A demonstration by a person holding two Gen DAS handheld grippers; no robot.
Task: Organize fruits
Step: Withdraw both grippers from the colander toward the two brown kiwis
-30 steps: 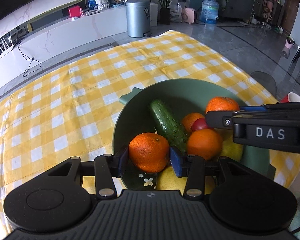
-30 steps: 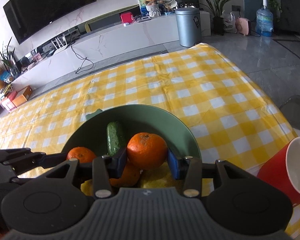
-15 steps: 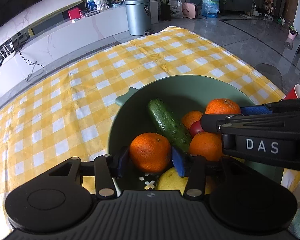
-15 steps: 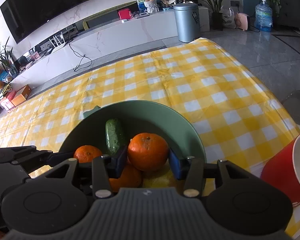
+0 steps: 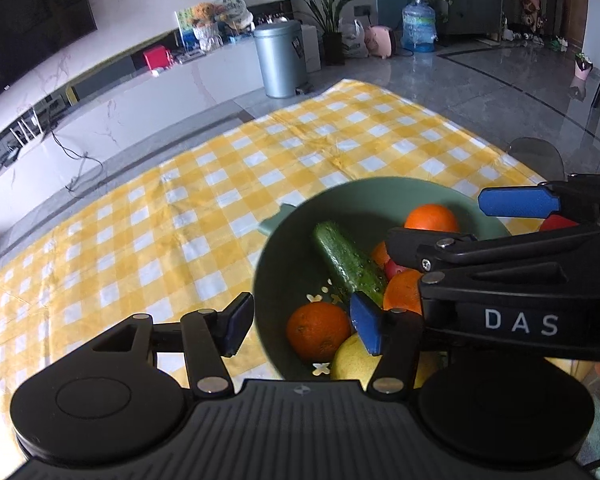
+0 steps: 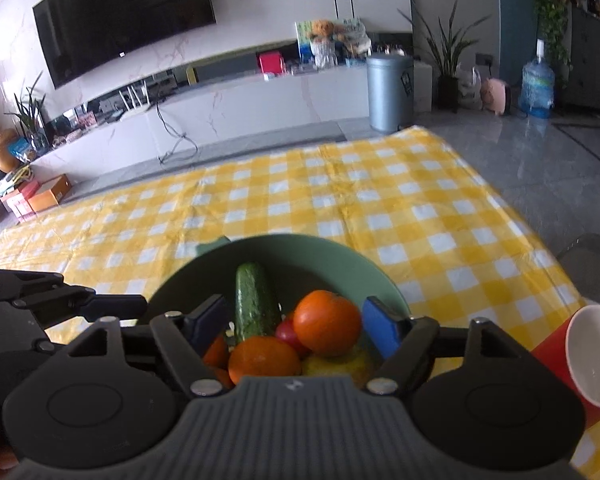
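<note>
Left claw (image 5: 302, 322): jaws wide and just been opening; nothing gripped; pads clear of the near orange (image 5: 319, 336), which lies between them at lower centre of the frame
Right claw (image 6: 296, 322): jaws spread and just been opening; holds nothing; the top orange (image 6: 327, 328) sits between the pads, touching neither
Green bowl (image 6: 336, 252): on the yellow checked surface (image 6: 340, 192); holds oranges, a cucumber (image 6: 256, 300), a small red fruit (image 6: 289, 333) and a yellow fruit (image 5: 354, 360)
Red cup (image 6: 580, 364): lower right of the right-wrist view, beside the bowl
</note>
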